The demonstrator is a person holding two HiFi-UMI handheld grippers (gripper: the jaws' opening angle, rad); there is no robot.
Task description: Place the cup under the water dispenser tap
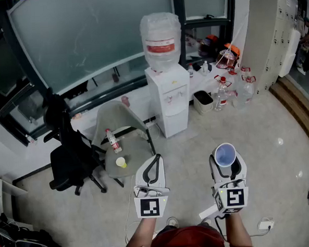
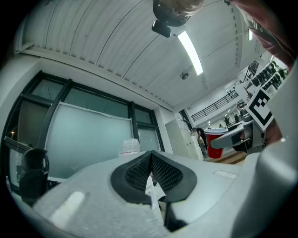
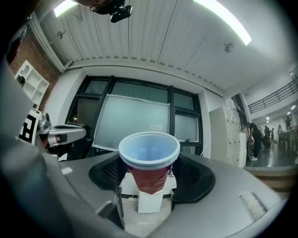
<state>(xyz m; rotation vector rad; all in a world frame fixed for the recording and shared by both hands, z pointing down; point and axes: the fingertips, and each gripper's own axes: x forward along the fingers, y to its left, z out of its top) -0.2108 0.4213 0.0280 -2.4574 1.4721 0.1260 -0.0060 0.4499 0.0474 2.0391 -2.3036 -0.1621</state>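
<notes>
Right gripper holds a red plastic cup with a pale blue-white inside. Its jaws are set wide, and the black ribbed pads press on the cup's red wall from both sides, below the rim. In the right gripper view the cup stands upright between the pads with its mouth up. The rim sits above the pad tops and the base hangs free below them. Nothing shows inside the cup.

Left gripper has its jaws brought together. In the left gripper view the black ribbed pads meet at the tips with nothing between them. The red cup shows off to that view's right, in the other gripper.

A white floor-standing water dispenser stands on the pale floor against the foot of the window wall, topped by a clear water bottle with a red label. The cup is well apart from it, out over the near part of the floor and not under the taps. In the right gripper view the dispenser's white body shows straight behind and below the cup.

Left of the dispenser is a grey chair with a small clear plastic bottle and a little yellow cup on its seat. A black office chair stands further left. Right of the dispenser are a black bin and a cluster of clear bottles with red caps, along the wall.
</notes>
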